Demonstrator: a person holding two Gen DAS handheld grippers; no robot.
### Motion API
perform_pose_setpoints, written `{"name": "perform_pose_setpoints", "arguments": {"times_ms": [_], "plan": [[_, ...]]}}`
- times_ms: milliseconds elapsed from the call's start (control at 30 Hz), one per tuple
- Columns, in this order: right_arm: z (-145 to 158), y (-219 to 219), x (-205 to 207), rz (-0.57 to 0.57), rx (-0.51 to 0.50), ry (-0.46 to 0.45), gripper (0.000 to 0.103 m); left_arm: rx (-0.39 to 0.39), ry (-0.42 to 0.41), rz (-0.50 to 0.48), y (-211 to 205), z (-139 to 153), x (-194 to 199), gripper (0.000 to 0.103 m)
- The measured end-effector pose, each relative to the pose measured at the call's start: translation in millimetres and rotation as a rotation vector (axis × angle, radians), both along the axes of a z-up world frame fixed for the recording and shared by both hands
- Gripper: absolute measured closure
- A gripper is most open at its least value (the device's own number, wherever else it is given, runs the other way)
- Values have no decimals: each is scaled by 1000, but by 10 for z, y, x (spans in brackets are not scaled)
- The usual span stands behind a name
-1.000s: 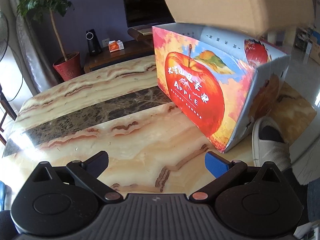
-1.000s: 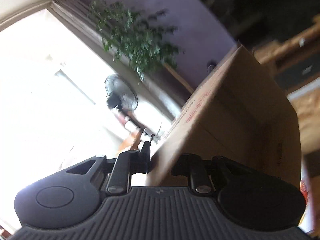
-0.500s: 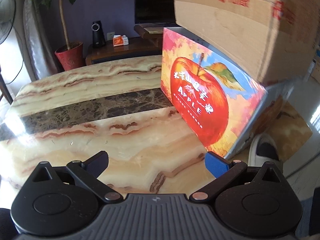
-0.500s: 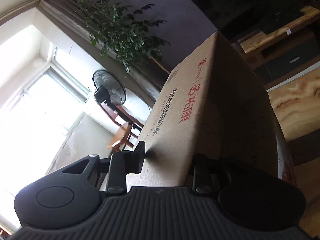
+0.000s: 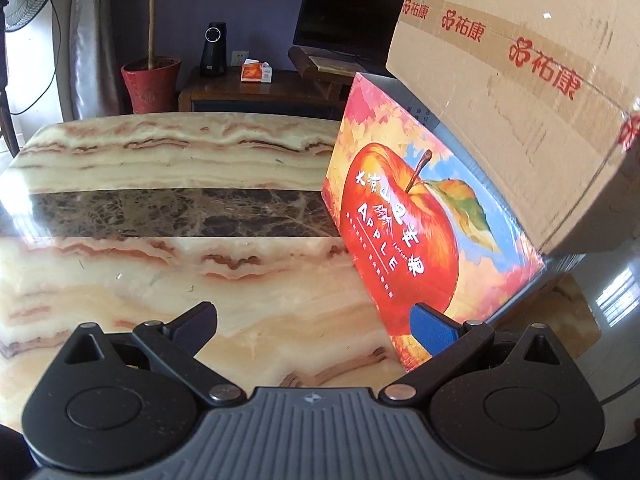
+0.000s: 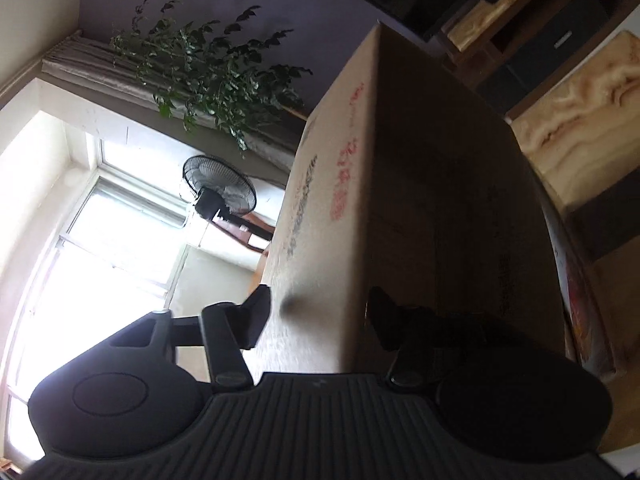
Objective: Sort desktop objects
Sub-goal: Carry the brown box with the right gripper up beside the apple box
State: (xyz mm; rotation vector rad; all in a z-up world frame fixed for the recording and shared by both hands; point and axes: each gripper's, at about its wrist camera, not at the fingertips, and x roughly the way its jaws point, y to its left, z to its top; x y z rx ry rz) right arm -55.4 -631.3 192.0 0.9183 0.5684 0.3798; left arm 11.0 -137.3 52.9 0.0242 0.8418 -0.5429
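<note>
Your right gripper (image 6: 316, 316) clamped the carton (image 5: 520, 80) above the apple box (image 5: 420, 232). Your left gripper (image 5: 316, 320) stood wide open, empty, over the table (image 5: 160, 272).

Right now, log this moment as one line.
left gripper: open, empty | right gripper: shut on cardboard box | cardboard box: above apple box | apple box: on marble table

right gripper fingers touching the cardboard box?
Touching. The right wrist view shows the right gripper straddling a corner of the cardboard box, one finger pressed against its lit face, the other against its shaded face.
</note>
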Motion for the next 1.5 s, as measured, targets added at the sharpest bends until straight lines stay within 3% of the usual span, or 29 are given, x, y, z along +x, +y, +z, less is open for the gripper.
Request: {"name": "perform_pose_setpoints", "arguments": {"times_ms": [200, 267, 400, 500, 600, 700, 800, 900, 967, 1100, 1200, 1367, 1500], "plan": [[116, 27, -169, -3, -61, -73, 39, -18, 20, 20, 57, -46, 27, 1], [146, 38, -241, -7, -92, -103, 35, -26, 31, 29, 83, -55, 36, 1], [73, 24, -535, -49, -177, -188, 35, -25, 32, 31, 110, -60, 22, 1], [135, 73, -804, -166, -329, -324, 34, -21, 30, 25, 114, -74, -1, 1], [255, 152, -1037, -212, -450, -451, 31, -20, 15, 6, 102, -76, -47, 1], [260, 143, -1124, -152, -441, -433, 34, -10, -9, -23, 76, -66, -116, 1], [33, 30, -1211, -79, -303, -411, 38, 0, -18, -41, 64, -74, -166, 1], [-232, -68, -1330, -79, -235, -408, 37, 7, -21, -46, 69, -85, -195, 1], [-370, -100, -1418, -147, -257, -377, 30, 9, -22, -48, 70, -94, -204, 1], [-587, -38, -1467, -193, -316, -328, 30, 21, -26, -56, 42, -113, -222, 1], [-741, -1, -1527, -199, -332, -342, 30, 35, -32, -70, 5, -131, -243, 1], [-947, 38, -1708, -94, -354, -429, 31, 65, -45, -97, -53, -163, -278, 1], [-1046, 164, -1686, -29, -440, -445, 31, 78, -44, -108, -85, -190, -292, 1]]}}
